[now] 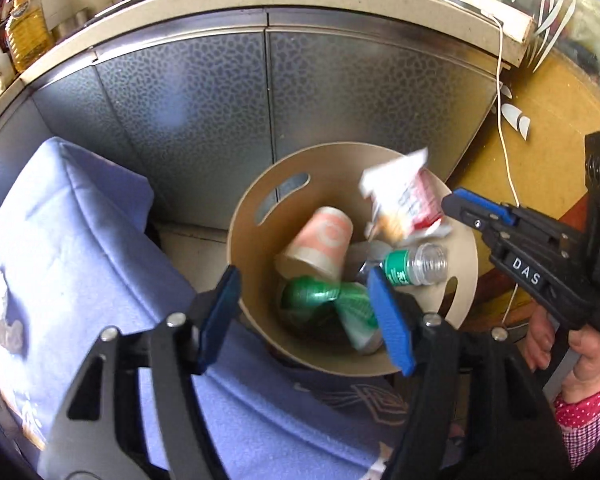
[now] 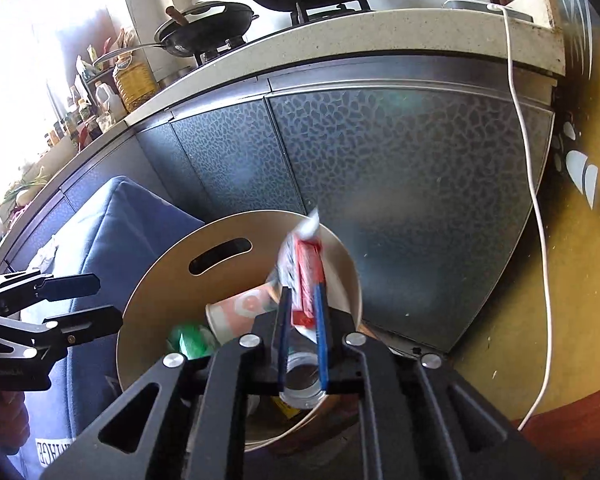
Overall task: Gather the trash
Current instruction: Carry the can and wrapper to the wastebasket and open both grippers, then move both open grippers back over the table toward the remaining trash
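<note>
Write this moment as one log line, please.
left tongs: open, empty, over bin | right tongs: packet between them | in bin: cup, bottle

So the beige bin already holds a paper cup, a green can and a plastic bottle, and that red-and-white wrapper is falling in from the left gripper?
Not quite: the red-and-white wrapper is at the right gripper, between its narrowly parted blue fingers, as the right wrist view shows. The left gripper is open and empty. The beige bin does hold the paper cup, green can and plastic bottle.
</note>
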`<state>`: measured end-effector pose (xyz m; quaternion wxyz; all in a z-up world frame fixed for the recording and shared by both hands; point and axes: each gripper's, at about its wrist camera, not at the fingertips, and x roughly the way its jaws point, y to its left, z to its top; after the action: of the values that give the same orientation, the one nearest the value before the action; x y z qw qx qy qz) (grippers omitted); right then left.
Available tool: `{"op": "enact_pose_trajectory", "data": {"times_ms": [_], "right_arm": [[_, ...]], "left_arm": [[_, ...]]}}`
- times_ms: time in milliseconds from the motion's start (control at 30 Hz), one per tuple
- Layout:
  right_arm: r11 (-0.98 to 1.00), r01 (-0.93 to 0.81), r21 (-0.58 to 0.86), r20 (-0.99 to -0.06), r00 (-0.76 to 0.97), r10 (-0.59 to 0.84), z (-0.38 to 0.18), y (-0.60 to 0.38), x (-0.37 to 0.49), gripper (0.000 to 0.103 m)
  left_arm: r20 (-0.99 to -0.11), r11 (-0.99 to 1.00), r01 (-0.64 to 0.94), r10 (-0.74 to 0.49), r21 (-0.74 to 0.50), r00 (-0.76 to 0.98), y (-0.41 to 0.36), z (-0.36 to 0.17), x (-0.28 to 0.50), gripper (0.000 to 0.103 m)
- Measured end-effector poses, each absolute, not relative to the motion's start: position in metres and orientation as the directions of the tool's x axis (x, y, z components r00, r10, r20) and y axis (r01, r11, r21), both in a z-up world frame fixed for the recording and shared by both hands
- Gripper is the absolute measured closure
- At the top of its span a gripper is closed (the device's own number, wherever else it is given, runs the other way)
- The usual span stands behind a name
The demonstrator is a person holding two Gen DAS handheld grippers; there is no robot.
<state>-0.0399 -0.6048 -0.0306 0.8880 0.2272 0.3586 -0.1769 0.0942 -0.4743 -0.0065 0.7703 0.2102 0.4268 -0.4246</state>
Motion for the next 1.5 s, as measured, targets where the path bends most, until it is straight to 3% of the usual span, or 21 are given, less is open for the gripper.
{"op": "enact_pose_trajectory", "data": {"times_ms": [33, 67, 100, 467, 767, 1100, 1500], "right_arm": [[0.832, 0.477, 0.285, -0.711, 0.687, -0.151, -0.029, -0.603, -0.042, 0.068], [0.828, 0.480, 0.290, -0.704, 0.693, -0.155, -0.027, -0.602, -0.043, 0.049], [0.823, 0.486, 0.292, -0.695, 0.700, -0.167, -0.024, -0.600, -0.044, 0.045], [0.812, 0.449, 0.374, -0.640, 0.759, -0.125, 0.011, -0.568, -0.044, 0.045], [0.740, 0.519, 0.427, -0.685, 0.720, -0.110, 0.020, -0.523, -0.053, 0.045], [0.768, 0.531, 0.358, -0.720, 0.681, -0.136, 0.046, -0.475, -0.058, 0.045], [0.859, 0.358, 0.365, -0.705, 0.709, 0.004, 0.065, -0.392, -0.003, 0.045]], "left_arm": [[-0.833, 0.555, 0.830, -0.480, -0.045, 0.276, -0.470, -0.004, 0.093, 0.040], [-0.828, 0.560, 0.827, -0.487, -0.053, 0.277, -0.465, -0.001, 0.093, 0.039], [-0.824, 0.566, 0.822, -0.494, -0.063, 0.277, -0.459, 0.002, 0.092, 0.038], [-0.776, 0.670, 0.734, -0.521, -0.114, 0.356, -0.359, 0.019, 0.079, 0.037], [-0.726, 0.718, 0.684, -0.537, -0.127, 0.430, -0.296, 0.029, 0.064, 0.037], [-0.679, 0.716, 0.686, -0.570, -0.133, 0.463, -0.246, 0.040, 0.056, 0.037], [-0.637, 0.810, 0.571, -0.510, -0.131, 0.578, -0.138, 0.042, 0.055, 0.037]]}}
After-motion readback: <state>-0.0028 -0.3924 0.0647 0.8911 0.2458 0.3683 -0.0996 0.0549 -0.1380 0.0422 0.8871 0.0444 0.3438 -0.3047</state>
